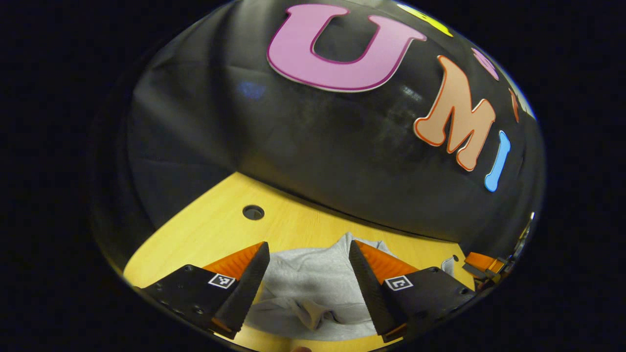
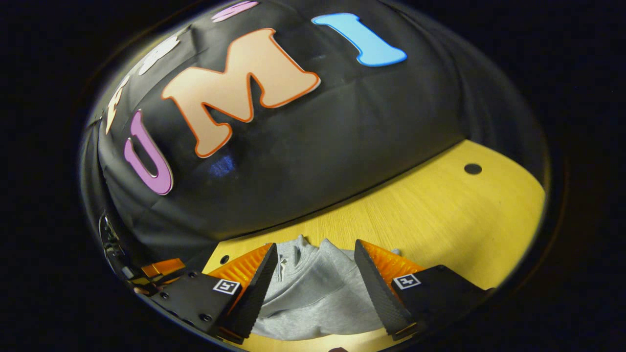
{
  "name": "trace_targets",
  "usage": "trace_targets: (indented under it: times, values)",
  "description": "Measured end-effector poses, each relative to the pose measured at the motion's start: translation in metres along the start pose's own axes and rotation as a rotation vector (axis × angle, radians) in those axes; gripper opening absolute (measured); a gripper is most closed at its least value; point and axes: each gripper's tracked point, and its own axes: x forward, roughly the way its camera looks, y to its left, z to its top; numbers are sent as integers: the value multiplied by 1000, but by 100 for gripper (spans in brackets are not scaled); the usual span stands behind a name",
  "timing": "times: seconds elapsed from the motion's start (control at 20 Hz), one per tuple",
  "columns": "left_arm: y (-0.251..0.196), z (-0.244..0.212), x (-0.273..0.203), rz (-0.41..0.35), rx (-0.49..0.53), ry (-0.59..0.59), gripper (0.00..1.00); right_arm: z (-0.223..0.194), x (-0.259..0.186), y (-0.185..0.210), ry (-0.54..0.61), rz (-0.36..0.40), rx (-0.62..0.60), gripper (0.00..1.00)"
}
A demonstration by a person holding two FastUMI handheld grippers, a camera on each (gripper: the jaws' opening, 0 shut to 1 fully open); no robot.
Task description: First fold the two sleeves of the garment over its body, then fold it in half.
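Garment (image 1: 308,278) on bench (image 1: 220,230), both claws spread above it, nothing gripped.

Grey sweatshirt lies bunched on the yellow bench near the front edge, below the black cloth wall. Left claw (image 1: 309,288) hovers over it, jaws apart; right claw (image 2: 313,288) likewise, jaws apart, fabric visible between the fingers, contact unclear. Cloth looks rumpled with a loose fold at the near hem. Sleeves hard to make out; cannot tell whether either is folded yet. Halving fold appears still to do.
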Motion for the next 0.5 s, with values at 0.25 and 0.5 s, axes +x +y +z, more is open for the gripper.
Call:
trace_targets:
  times: [0.25,0.5]
  values:
    - [-11,23,-40,40,143,-93,95,42,-54,12,-165,-15,-202,98]
    - [-18,29,-93,77,165,-165,95,63,-116,37,-307,10,-411,98]
